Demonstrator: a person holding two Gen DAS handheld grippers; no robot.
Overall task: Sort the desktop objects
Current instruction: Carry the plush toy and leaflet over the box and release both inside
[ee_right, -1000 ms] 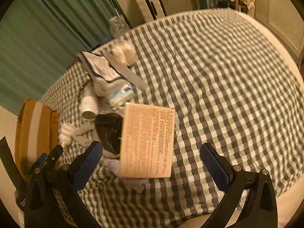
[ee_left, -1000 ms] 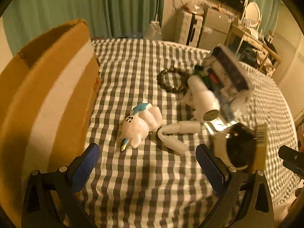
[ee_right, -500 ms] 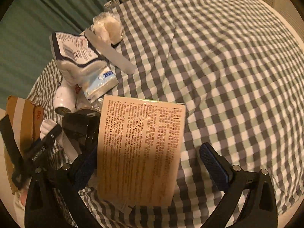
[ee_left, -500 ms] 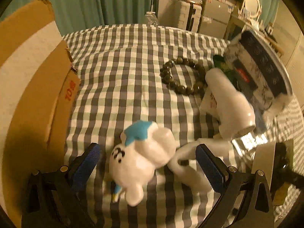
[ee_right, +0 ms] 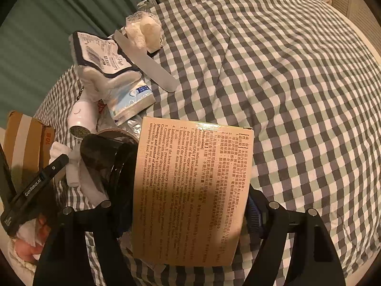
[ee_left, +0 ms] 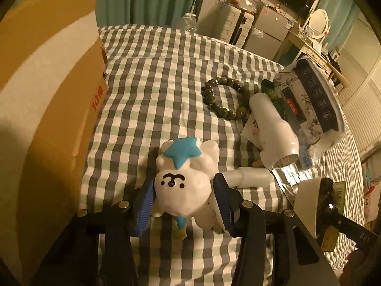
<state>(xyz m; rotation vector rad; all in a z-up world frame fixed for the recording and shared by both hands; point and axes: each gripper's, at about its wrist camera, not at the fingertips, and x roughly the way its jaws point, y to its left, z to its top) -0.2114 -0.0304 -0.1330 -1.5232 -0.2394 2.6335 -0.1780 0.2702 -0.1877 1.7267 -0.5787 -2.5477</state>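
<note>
A white bear toy (ee_left: 183, 186) with a blue star on its head lies on the checked cloth. My left gripper (ee_left: 184, 202) is closing on it, and both blue pads (ee_left: 145, 202) touch its sides. In the right wrist view a tan medicine box (ee_right: 193, 190) with printed text sits between the jaws of my right gripper (ee_right: 188, 217), which are closing too. The right pad (ee_right: 254, 214) meets the box's edge. The left pad is hidden behind the box and a black jar (ee_right: 107, 162).
A tall cardboard box (ee_left: 47, 95) stands close on the left. A bead bracelet (ee_left: 223, 100), a white bottle (ee_left: 271, 128) and a tissue pack (ee_left: 309, 95) lie behind the toy. A nail file (ee_right: 145, 59) and a gauze wad (ee_right: 145, 31) lie further back on the checked cloth (ee_right: 297, 83).
My left gripper came down over the bear toy and its jaws narrowed onto it. My right gripper dropped over the medicine box and its jaws narrowed to the box's sides.
</note>
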